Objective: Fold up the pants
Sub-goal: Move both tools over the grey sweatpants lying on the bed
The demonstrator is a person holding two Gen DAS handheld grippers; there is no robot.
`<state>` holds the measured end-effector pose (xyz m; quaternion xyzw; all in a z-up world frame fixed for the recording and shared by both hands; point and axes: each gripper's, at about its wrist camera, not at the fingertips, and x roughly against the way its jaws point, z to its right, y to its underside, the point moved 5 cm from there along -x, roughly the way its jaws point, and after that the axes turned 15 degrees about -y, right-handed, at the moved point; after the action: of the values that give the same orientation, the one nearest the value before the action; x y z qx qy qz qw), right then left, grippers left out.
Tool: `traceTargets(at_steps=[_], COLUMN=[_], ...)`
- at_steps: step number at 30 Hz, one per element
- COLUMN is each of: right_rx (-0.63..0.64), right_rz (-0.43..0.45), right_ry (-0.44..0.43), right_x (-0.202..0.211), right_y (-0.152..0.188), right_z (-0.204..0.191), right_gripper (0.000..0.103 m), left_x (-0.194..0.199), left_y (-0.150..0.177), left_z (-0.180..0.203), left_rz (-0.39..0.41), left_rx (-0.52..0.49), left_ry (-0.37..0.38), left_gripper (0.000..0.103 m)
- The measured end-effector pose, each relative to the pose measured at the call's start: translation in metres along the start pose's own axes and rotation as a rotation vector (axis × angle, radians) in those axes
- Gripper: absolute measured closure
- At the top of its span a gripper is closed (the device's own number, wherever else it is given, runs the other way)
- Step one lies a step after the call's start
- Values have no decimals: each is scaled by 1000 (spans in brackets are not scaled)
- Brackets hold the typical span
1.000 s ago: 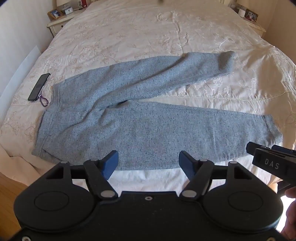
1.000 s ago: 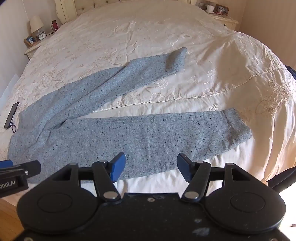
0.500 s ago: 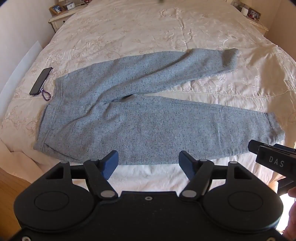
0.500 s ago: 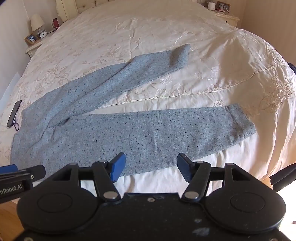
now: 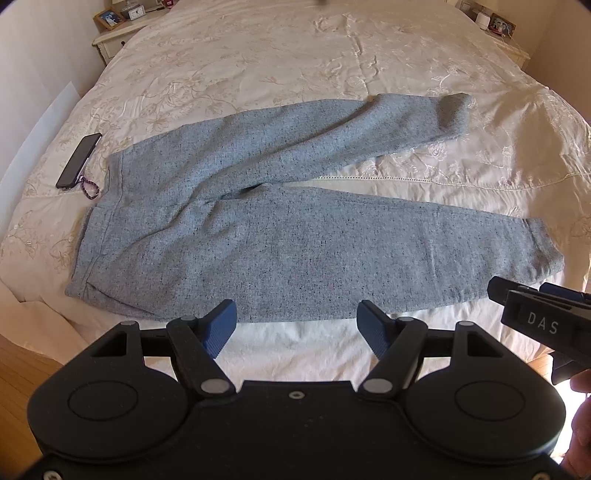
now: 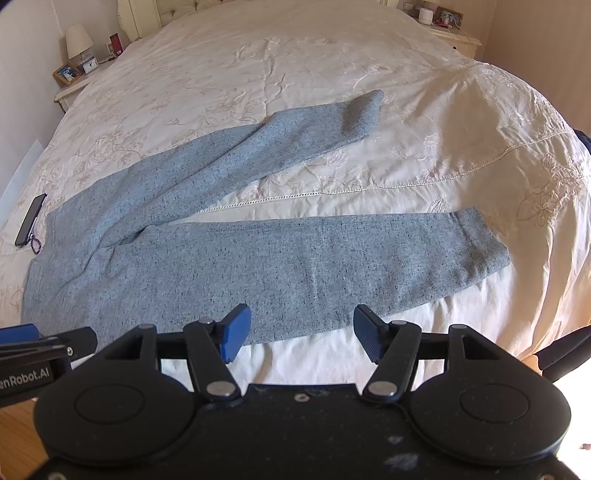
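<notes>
Grey speckled pants point(image 5: 266, 236) point(image 6: 258, 258) lie flat on a cream embroidered bed, waistband at the left and both legs spread apart toward the right. The far leg's cuff point(image 5: 452, 114) point(image 6: 364, 110) angles away; the near leg's cuff point(image 5: 543, 247) point(image 6: 480, 243) lies close to the bed's front edge. My left gripper point(image 5: 297, 326) hovers open just short of the near leg's hem, holding nothing. My right gripper point(image 6: 301, 334) is open too, above the near leg's lower edge. The right gripper's body point(image 5: 539, 321) shows at the right of the left wrist view.
A dark phone point(image 5: 79, 159) point(image 6: 30, 219) with a braided strap lies on the bed beside the waistband. Nightstands point(image 5: 114, 35) point(image 6: 74, 88) with frames, a clock and a lamp flank the bed's head. Wooden floor point(image 5: 22, 369) shows below the bed's front edge.
Both grippers have risen and tilted slightly, so the pants sit lower and more fully in each view. The pants and phone have not moved.
</notes>
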<state>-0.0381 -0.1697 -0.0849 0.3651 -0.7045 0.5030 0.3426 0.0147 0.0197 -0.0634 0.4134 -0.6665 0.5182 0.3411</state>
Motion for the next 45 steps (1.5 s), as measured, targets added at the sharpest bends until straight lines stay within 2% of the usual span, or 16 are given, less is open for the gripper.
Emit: traceTargets(at_steps=[45], right_rx=[4], right_rz=[-17], right_ry=[-7], right_x=[-8], right_y=[-4], right_z=[-1], right_gripper=[38], left_x=[-3], left_y=[-3], left_z=[17], left_rz=[-29], left_rx=[-18], left_ry=[-10], left_gripper=[29])
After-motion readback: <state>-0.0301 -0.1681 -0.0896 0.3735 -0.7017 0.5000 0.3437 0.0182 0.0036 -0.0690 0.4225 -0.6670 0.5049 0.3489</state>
